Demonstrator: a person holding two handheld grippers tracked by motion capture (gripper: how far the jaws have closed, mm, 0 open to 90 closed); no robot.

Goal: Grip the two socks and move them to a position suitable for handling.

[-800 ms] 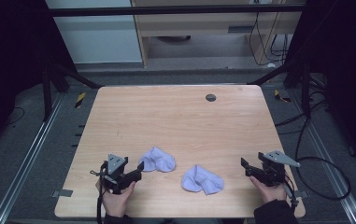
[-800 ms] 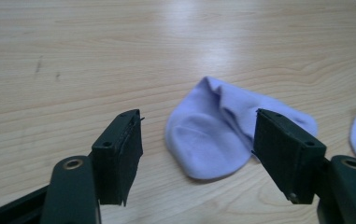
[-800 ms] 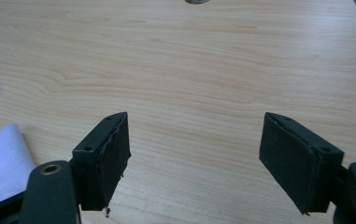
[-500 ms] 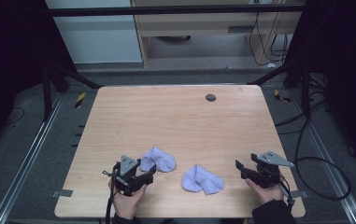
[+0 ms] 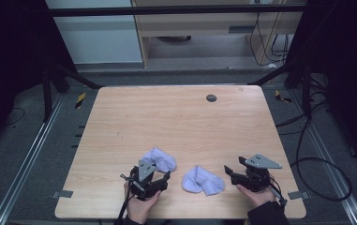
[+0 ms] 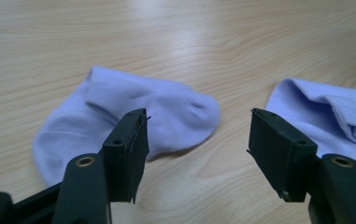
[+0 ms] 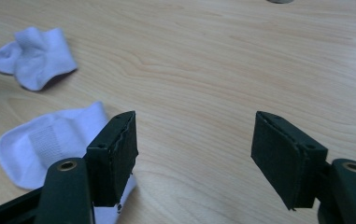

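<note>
Two pale lilac fabric socks lie near the wooden table's (image 5: 120, 122) front edge: left sock (image 5: 159, 159), right sock (image 5: 203, 180). Left gripper (image 5: 159, 177) and right gripper (image 5: 228, 169) both gape wide, holding nothing.

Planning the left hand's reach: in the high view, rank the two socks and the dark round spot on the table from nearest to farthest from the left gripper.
From the left gripper:
1. Left sock, just ahead of its jaws.
2. Right sock, toward the other gripper.
3. Dark round spot, near the table's far edge.

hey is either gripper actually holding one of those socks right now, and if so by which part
Nothing is held. The left gripper and the right gripper both have their jaws spread with bare table between them. The two pale socks lie loose on the table.
</note>
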